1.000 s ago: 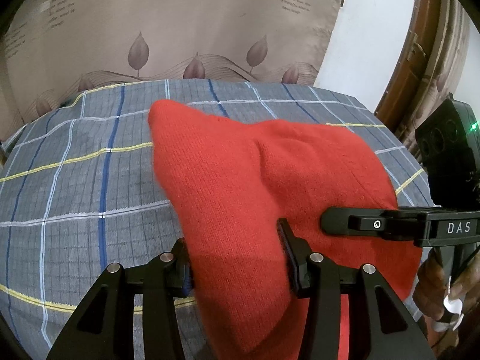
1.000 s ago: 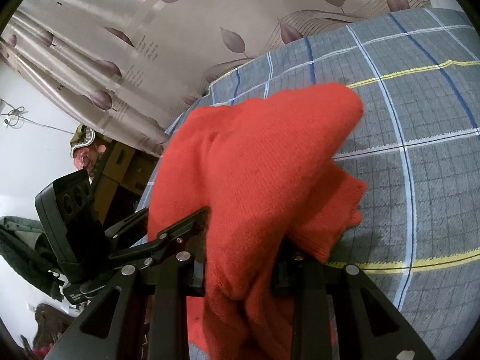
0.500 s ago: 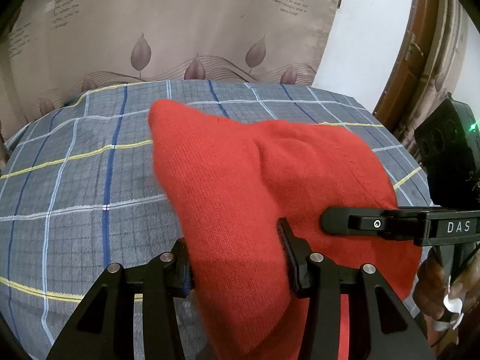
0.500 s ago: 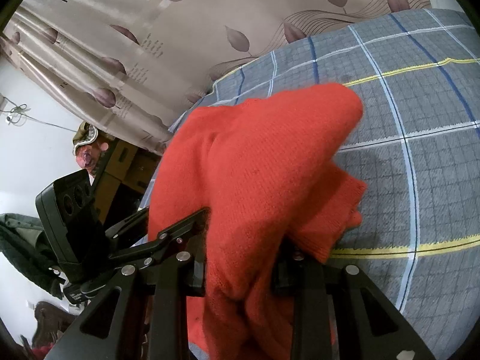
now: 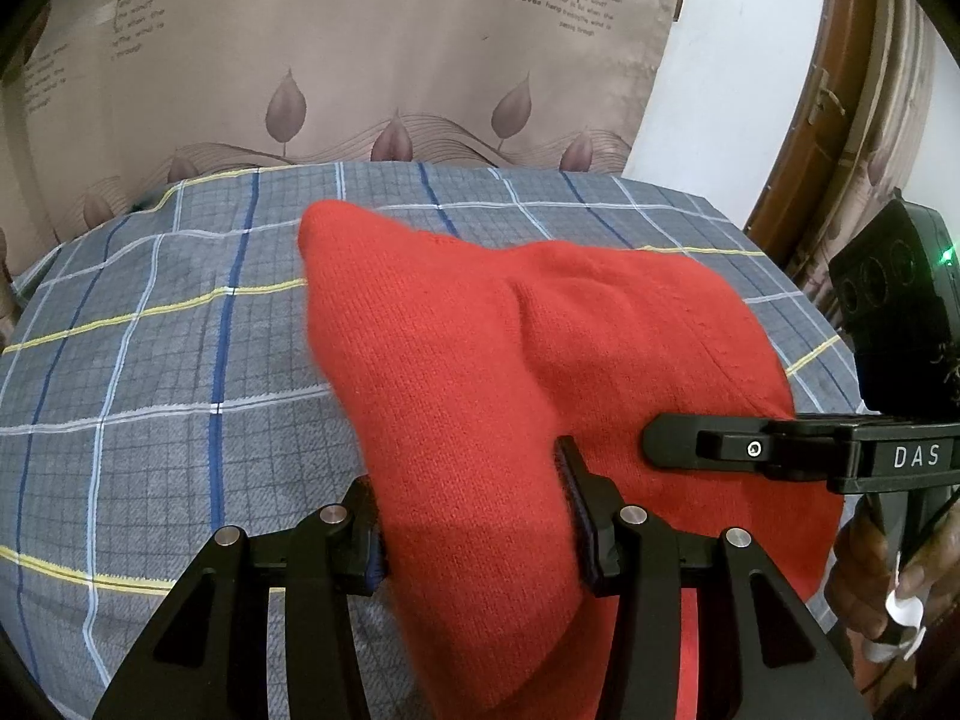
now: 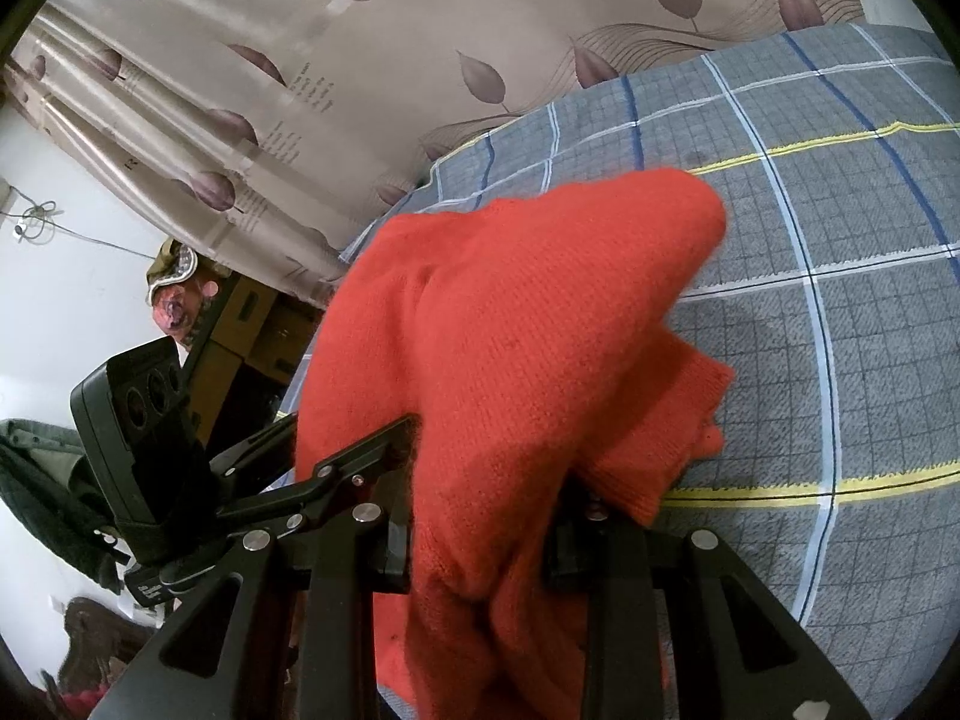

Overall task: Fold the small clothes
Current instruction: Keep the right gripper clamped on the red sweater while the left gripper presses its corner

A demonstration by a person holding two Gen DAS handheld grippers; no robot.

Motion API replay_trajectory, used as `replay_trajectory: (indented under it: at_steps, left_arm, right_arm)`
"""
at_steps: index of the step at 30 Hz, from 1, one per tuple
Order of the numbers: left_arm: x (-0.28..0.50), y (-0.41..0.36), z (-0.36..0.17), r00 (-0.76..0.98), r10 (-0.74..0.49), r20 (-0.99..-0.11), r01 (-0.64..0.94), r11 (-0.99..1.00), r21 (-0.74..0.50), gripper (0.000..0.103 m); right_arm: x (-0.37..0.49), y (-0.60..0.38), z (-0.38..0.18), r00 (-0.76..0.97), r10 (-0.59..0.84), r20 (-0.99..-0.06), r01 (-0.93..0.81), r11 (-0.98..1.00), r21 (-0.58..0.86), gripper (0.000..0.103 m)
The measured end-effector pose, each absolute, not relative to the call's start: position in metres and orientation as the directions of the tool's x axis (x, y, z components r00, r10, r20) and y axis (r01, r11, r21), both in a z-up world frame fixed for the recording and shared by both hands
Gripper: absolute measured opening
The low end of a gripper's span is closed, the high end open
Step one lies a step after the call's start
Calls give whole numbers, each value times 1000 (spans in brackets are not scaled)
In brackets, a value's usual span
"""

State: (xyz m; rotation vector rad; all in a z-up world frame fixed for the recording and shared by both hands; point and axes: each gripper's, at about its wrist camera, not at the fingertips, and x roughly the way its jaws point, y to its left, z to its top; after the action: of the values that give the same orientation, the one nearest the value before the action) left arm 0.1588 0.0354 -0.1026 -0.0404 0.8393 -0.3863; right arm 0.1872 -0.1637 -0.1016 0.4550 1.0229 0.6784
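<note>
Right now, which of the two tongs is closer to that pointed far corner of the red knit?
Left. The left tongs pinch the red knit on the edge running up to that corner; the right tongs clamp the opposite side.

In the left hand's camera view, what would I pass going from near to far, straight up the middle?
Left gripper → red knitted garment → checked grey bedcover → leaf-print curtain.
</note>
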Motion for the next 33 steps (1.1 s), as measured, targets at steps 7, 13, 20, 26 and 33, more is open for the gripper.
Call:
replay_trajectory:
  at_steps: [7, 13, 20, 26, 33]
  left_arm:
    - [158, 37, -103, 600, -349, -719, 315, 930, -189, 47]
    - [156, 38, -103, 602, -350, -718, 314, 930, -190, 47]
    - [154, 39, -103, 602, -349, -719, 314, 931, -189, 47]
    - [154, 40, -103, 601, -349, -719, 314, 930, -189, 47]
    - [151, 42, -104, 605, -349, -716, 313, 931, -189, 47]
  right_arm:
    - [186, -162, -100, 347, 702, -623, -300, 712, 635, 27]
    - [184, -161, -101, 348, 701, -623, -303, 713, 633, 27]
    - [182, -161, -101, 347, 700, -625, -306, 714, 630, 27]
    - [180, -159, -101, 346, 697, -628, -311, 717, 624, 27]
    - [179, -159, -101, 346, 696, -629, -319, 718, 619, 27]
